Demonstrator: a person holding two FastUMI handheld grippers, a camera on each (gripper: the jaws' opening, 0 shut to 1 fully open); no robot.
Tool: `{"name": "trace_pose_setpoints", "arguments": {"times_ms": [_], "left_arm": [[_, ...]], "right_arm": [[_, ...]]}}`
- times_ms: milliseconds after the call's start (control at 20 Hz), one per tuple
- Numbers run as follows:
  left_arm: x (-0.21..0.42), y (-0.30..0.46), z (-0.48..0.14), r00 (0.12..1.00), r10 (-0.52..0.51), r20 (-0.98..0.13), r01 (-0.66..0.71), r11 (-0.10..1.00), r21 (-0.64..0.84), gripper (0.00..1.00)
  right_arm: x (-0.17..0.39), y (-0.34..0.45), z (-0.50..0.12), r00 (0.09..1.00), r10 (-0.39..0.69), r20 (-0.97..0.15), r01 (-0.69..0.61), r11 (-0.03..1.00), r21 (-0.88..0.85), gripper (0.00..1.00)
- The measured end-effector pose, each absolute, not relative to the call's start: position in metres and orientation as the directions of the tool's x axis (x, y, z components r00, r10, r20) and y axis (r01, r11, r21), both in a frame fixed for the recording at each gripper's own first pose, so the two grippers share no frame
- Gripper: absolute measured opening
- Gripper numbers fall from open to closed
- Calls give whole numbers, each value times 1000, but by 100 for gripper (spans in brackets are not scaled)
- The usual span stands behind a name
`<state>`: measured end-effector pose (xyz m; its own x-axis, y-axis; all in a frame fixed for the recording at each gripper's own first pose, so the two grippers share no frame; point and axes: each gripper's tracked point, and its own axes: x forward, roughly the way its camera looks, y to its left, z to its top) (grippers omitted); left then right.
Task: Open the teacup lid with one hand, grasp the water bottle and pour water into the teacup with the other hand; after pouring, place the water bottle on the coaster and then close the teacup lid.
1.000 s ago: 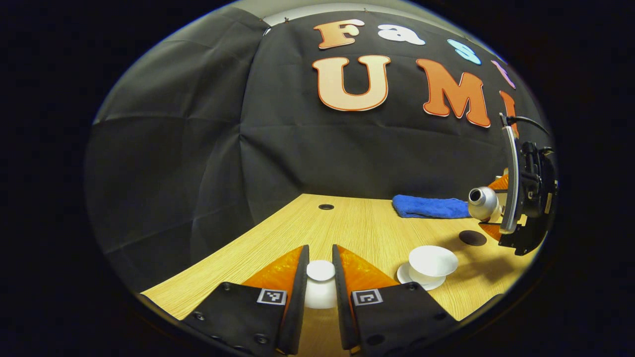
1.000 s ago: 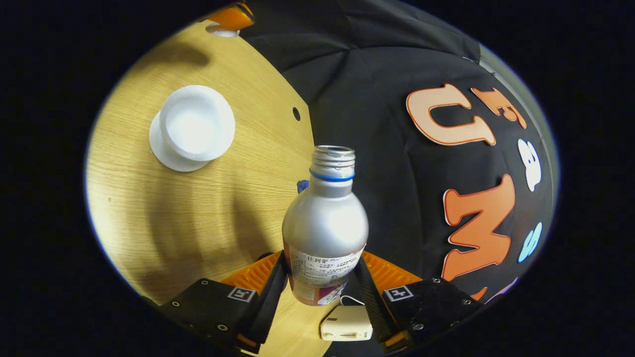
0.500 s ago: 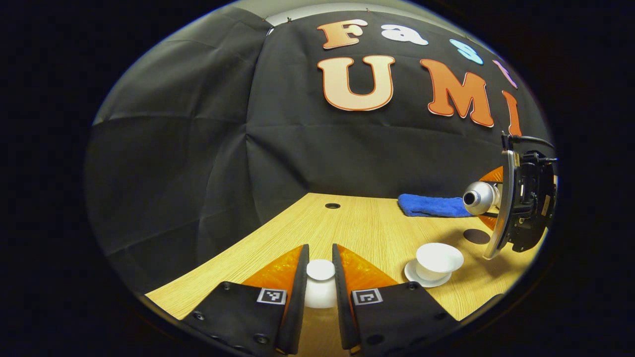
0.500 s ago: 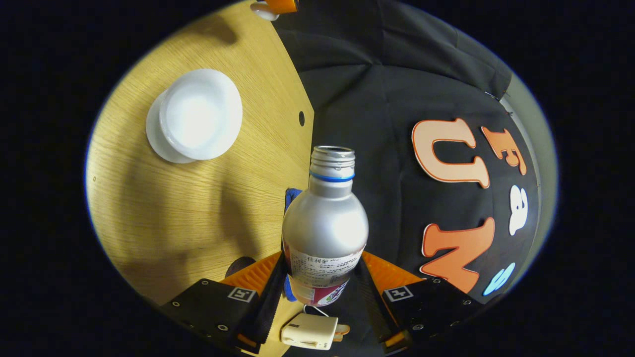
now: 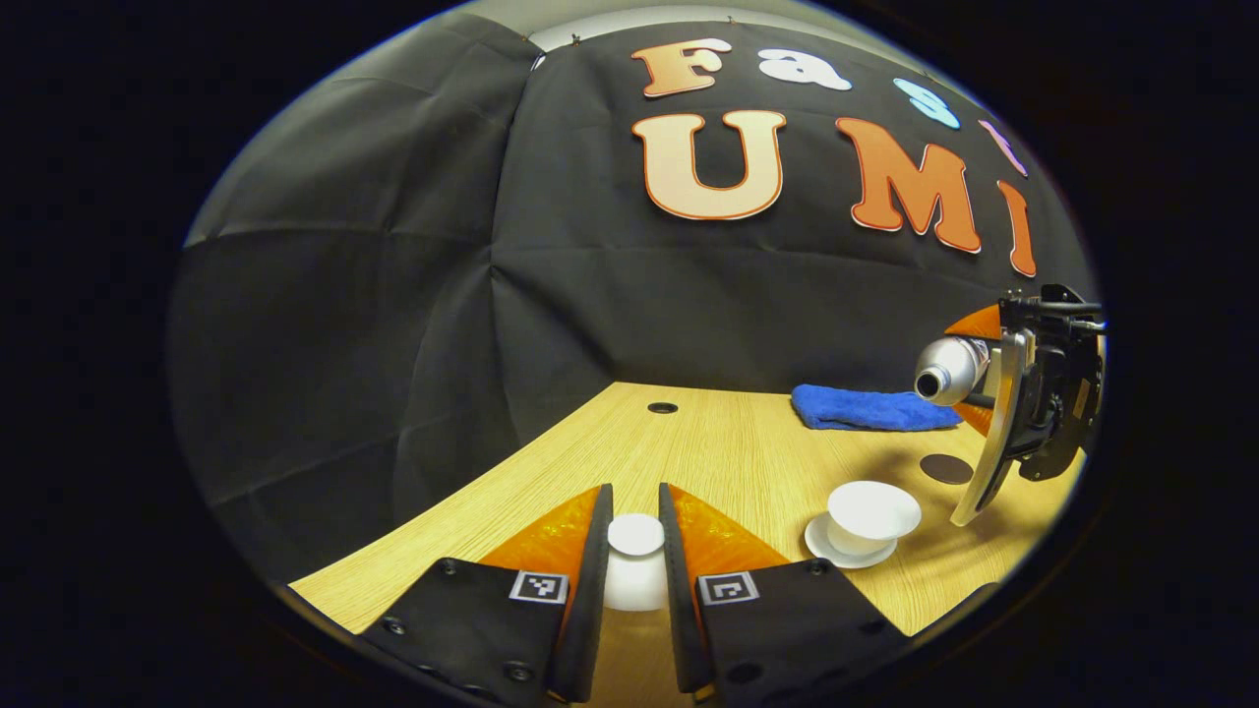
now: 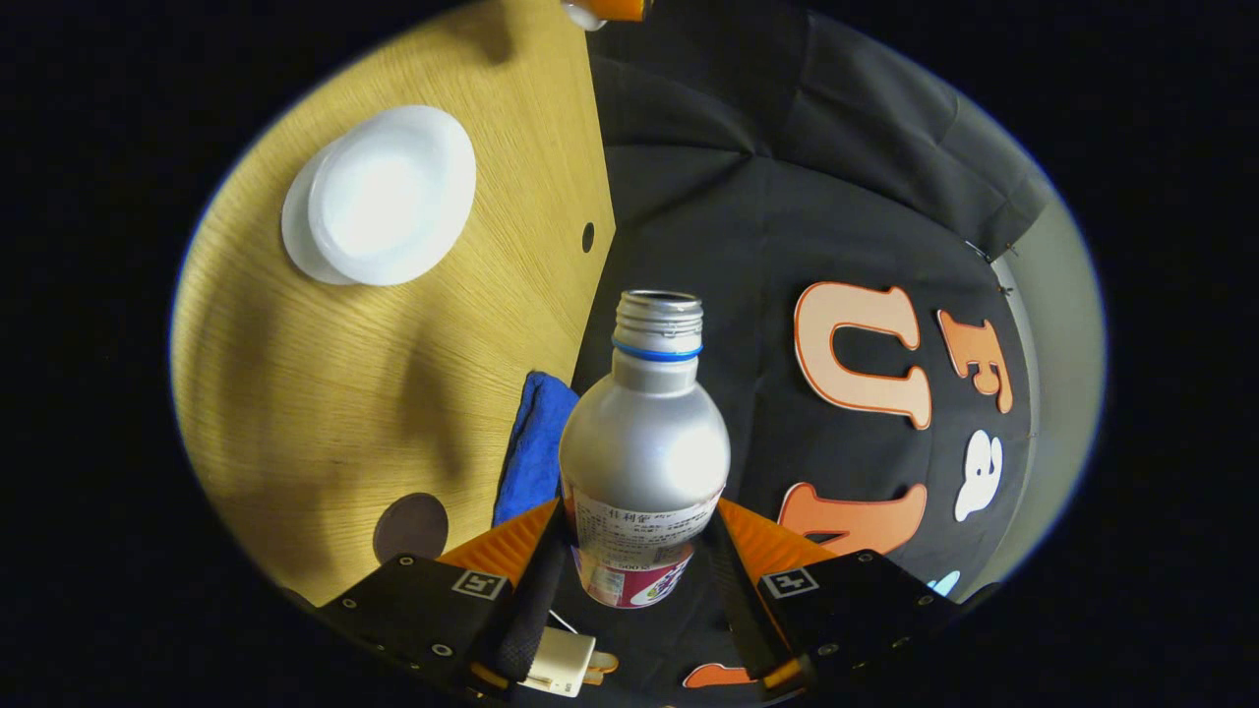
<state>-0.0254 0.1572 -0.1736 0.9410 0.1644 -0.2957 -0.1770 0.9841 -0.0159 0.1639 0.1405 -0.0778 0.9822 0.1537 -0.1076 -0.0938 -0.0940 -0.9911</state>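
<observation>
So the right gripper has both fingers clamped on the silver water bottle, and over the last second it's been swinging away from the teacup. In the right gripper view the cup has slid further up and to the left, while the blue cloth and the dark round coaster have come into sight near the fingers. From the left gripper view the bottle hangs tilted in the air, mouth toward the camera, above and to the right of the open cup on its saucer.

My read: the pouring is over (I can't actually see water in the cup, too washed out) and the bottle is heading for the coaster, which sits on the wooden table between cup and cloth.

Meanwhile the left gripper is closed on the white teacup lid, held off to the cup's left, waiting its turn.
</observation>
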Motion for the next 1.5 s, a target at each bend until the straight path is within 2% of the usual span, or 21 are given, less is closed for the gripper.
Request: {"name": "trace_pose_setpoints", "arguments": {"times_ms": [850,900,950,1150,1200,1250,1500], "left_arm": [[-23,160,-170,943,161,-291,-175,984,-22,34],[-22,159,-169,944,160,-290,-173,985,-21,31],[-22,158,-168,944,160,-287,-173,985,-21,34],[-23,159,-167,945,160,-285,-172,985,-21,34],[-22,159,-167,945,161,-284,-174,984,-23,31],[-23,159,-166,946,161,-283,-175,984,-25,34],[-23,159,-166,946,163,-279,-177,984,-25,34]], "right_arm": [[178,140,-44,983,181,1,40,-212,-977,78],[178,141,-42,983,185,11,51,-216,-975,78],[178,140,-41,983,185,17,58,-218,-974,78],[180,143,-33,979,200,33,80,-235,-969,78],[180,145,-29,978,203,44,94,-242,-966,78],[179,145,-26,977,206,52,104,-248,-963,78],[178,146,-17,973,216,84,141,-264,-954,78]]}}
